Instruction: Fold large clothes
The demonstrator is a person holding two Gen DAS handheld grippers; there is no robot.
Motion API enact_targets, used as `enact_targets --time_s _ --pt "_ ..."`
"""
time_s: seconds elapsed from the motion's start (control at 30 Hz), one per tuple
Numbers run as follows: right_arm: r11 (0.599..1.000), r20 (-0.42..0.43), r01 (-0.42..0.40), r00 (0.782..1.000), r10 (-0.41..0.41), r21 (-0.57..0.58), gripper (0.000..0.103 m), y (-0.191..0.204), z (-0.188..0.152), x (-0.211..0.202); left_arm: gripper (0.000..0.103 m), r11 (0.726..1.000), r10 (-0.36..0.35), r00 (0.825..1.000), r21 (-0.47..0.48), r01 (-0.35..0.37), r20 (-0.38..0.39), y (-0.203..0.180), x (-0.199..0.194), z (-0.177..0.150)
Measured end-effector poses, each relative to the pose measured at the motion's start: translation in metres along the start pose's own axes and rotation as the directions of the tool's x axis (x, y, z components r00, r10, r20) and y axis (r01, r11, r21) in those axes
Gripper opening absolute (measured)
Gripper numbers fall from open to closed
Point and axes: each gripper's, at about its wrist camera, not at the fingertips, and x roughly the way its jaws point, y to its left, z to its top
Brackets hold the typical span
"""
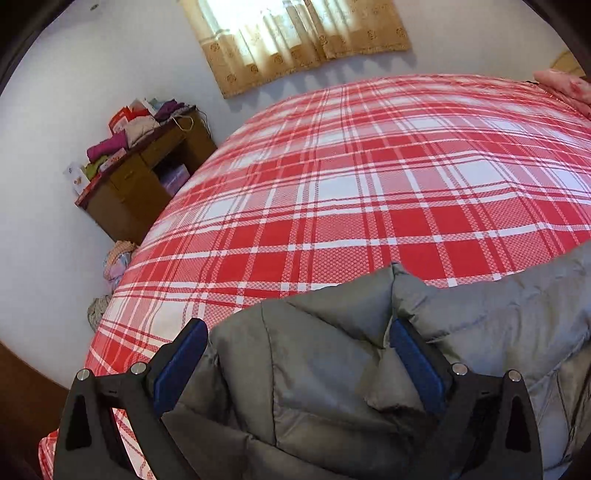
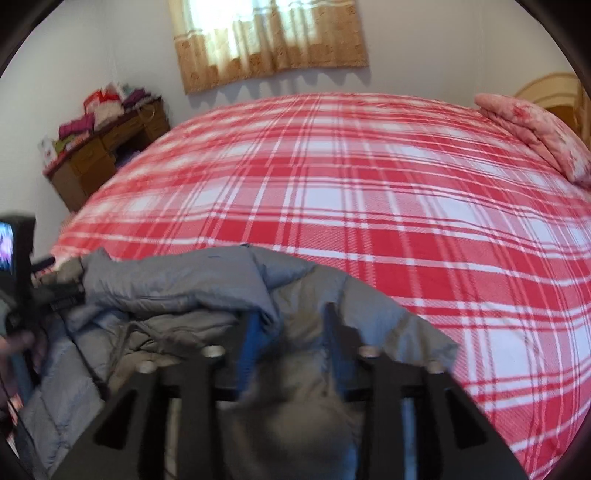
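A grey padded jacket [image 1: 332, 362] lies bunched at the near edge of the bed with the red and white plaid cover [image 1: 369, 177]. My left gripper [image 1: 299, 332] is open, its blue pads [image 1: 181, 362] wide apart on either side of a fold of the jacket. In the right wrist view the jacket [image 2: 177, 280] is heaped at the lower left. My right gripper [image 2: 291, 332] has its fingers [image 2: 251, 343] closed in on a bunch of the jacket fabric. The left gripper's body [image 2: 18, 258] shows at the left edge there.
A brown wooden desk [image 1: 140, 177] piled with folded clothes stands against the wall left of the bed. A curtained window [image 1: 295, 33] is on the far wall. A pink folded quilt [image 2: 535, 133] lies at the bed's far right. Bundles of cloth [image 1: 114, 262] sit on the floor by the desk.
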Motion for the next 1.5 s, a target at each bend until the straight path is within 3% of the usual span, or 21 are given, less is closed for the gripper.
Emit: enact_targets --time_s 0.1,0.2,0.3,0.37,0.43,0.53,0.6,0.73,1.0,1.4,1.5 --pt "0.998 0.046 0.041 0.998 -0.043 0.046 0.05 -0.005 0.006 -0.017 0.099 1.0 0.014 1.0 0.025 -0.014 0.005 -0.006 -0.002 0.005" --pt "0.996 0.062 0.047 0.997 -0.052 0.074 0.052 0.0 0.024 -0.024 0.099 1.0 -0.001 0.998 0.001 0.001 0.069 -0.005 -0.021 0.02" --pt "0.998 0.08 0.043 0.996 -0.047 0.048 0.051 0.021 0.043 -0.019 0.099 0.991 -0.106 0.98 -0.061 0.117 0.17 -0.001 -0.054 0.041" --pt "0.999 0.062 0.005 0.998 -0.008 0.039 0.051 0.036 0.048 -0.007 0.099 0.98 -0.178 0.964 -0.054 0.192 0.198 -0.009 -0.063 0.05" --pt "1.0 0.023 -0.009 1.0 0.009 0.012 0.046 0.053 0.047 0.012 0.099 0.966 -0.246 0.954 -0.038 0.257 0.173 -0.02 -0.057 0.052" --pt "1.0 -0.031 -0.022 0.999 0.022 0.006 0.043 0.062 0.027 0.035 0.099 0.955 -0.283 0.952 -0.06 0.291 0.115 -0.03 -0.032 0.04" --pt "1.0 -0.058 -0.008 0.998 0.007 -0.013 0.04 0.062 0.009 0.049 0.099 0.957 -0.276 0.959 -0.079 0.28 0.057 -0.037 -0.011 0.029" --pt "1.0 -0.046 -0.021 0.999 0.021 0.001 0.035 0.049 -0.008 0.057 0.099 0.94 -0.311 0.95 -0.142 0.312 0.031 -0.039 0.009 0.014" --pt "1.0 -0.035 -0.027 0.999 0.027 -0.003 0.035 0.049 -0.011 0.062 0.099 0.948 -0.302 0.953 -0.115 0.296 -0.033 -0.051 0.023 0.01" --pt "0.999 -0.042 0.009 0.999 -0.011 -0.037 0.035 0.054 -0.014 0.067 0.1 0.939 -0.32 0.947 -0.141 0.313 -0.035 -0.046 0.023 0.01" --pt "1.0 -0.026 0.004 1.0 -0.005 -0.031 0.035 0.053 -0.015 0.063 0.1 0.943 -0.294 0.956 -0.16 0.293 0.018 -0.037 0.009 0.01"
